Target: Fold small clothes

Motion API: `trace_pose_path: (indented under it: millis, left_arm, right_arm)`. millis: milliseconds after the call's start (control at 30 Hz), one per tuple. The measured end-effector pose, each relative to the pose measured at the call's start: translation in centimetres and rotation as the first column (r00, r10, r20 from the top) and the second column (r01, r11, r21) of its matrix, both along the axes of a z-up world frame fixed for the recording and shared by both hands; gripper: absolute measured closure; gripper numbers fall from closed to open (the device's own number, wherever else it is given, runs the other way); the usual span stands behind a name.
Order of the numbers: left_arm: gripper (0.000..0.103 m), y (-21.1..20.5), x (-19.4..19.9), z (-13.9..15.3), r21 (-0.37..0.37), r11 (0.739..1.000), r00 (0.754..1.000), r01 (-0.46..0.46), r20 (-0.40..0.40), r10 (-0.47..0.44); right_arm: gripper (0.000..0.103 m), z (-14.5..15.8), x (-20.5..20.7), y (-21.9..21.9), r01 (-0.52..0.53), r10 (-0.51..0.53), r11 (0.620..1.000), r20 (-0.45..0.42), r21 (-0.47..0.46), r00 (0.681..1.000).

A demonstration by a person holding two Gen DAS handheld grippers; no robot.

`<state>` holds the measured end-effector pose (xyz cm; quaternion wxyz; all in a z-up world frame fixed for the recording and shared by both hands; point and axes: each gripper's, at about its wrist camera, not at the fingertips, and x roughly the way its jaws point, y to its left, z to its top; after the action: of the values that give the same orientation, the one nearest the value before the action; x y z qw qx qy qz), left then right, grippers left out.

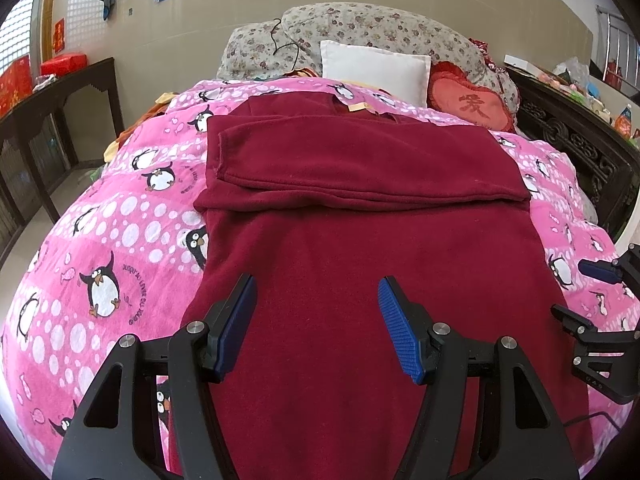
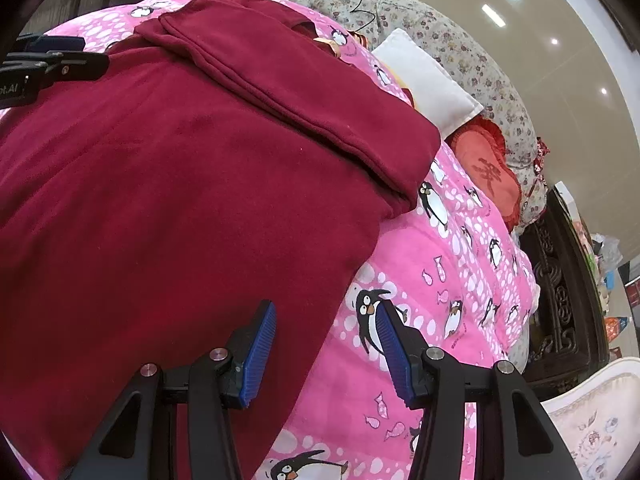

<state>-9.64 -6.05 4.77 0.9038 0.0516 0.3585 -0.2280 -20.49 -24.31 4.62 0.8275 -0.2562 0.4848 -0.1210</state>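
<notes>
While the dark red garment point(image 1: 360, 240) lies spread on a bed, two hand-held grippers hover over its near end, neither one holding cloth.

Garment: a maroon fleece piece, laid flat along the middle of the pink penguin-print quilt point(image 1: 100, 240); its far part carries a folded-over layer that forms a thick band across the cloth, and a small tan tag point(image 1: 358, 107) shows at the far edge.

Left gripper point(image 1: 316, 312): jaws spread apart above the near part of the garment, blue pads facing each other with only open fabric seen between them; nothing pinched.

Right gripper point(image 2: 326, 344): jaws likewise apart, poised over the garment's right-hand edge, one blue pad over the red cloth and the other over the quilt; nothing pinched. In the left wrist view it shows at the far right margin.

Head of the bed: a white pillow point(image 1: 376, 66) leans against a floral-print bolster point(image 1: 360, 28), with a red heart-shaped cushion point(image 1: 470, 106) just beside the pillow.

Surroundings: a dark carved wooden bed frame point(image 1: 576, 140) runs along the right side; a dark side table point(image 1: 60, 92) with red boxes point(image 1: 16, 80) stands to the left.
</notes>
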Motion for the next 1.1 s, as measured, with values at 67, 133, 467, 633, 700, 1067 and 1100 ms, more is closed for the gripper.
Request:
trace_pose_path:
  millis: [67, 133, 467, 633, 700, 1067, 1100]
  left_arm:
    - [0.040, 0.0, -0.1, 0.0, 0.001, 1.000, 1.000, -0.004, 0.006, 0.004]
    - [0.040, 0.0, -0.1, 0.0, 0.006, 1.000, 1.000, -0.008, 0.014, 0.007]
    - [0.040, 0.5, 0.4, -0.4, -0.058, 0.998, 0.999, -0.011, -0.037, 0.009]
    - [0.040, 0.5, 0.7, -0.9, -0.125, 0.992, 0.995, -0.010, -0.103, -0.003]
    - [0.040, 0.4, 0.7, -1.1, -0.137, 0.991, 0.992, -0.006, -0.122, -0.010]
    - [0.040, 0.0, -0.3, -2.1, -0.194, 0.981, 0.979, -0.003, -0.199, -0.036]
    - [0.040, 0.0, -0.3, -2.1, -0.191, 0.982, 0.980, -0.002, -0.197, -0.036]
  right_arm:
    - [0.053, 0.1, -0.1, 0.0, 0.002, -0.002, 1.000, 0.006, 0.006, 1.000]
    - [0.053, 0.3, 0.0, 0.0, 0.006, -0.006, 1.000, 0.010, 0.021, 1.000]
    - [0.053, 1.0, 0.3, -0.1, 0.019, -0.019, 1.000, 0.007, 0.019, 1.000]
    - [0.053, 1.4, 0.7, 0.4, 0.026, -0.026, 1.000, -0.003, 0.006, 1.000]
    - [0.053, 1.6, 0.9, 0.6, 0.028, -0.028, 1.000, -0.005, -0.005, 1.000]
    - [0.053, 2.6, 1.7, 2.4, 0.026, -0.027, 0.999, -0.015, -0.041, 1.000]
    - [0.053, 2.6, 1.7, 2.5, 0.025, -0.025, 0.999, -0.015, -0.043, 1.000]
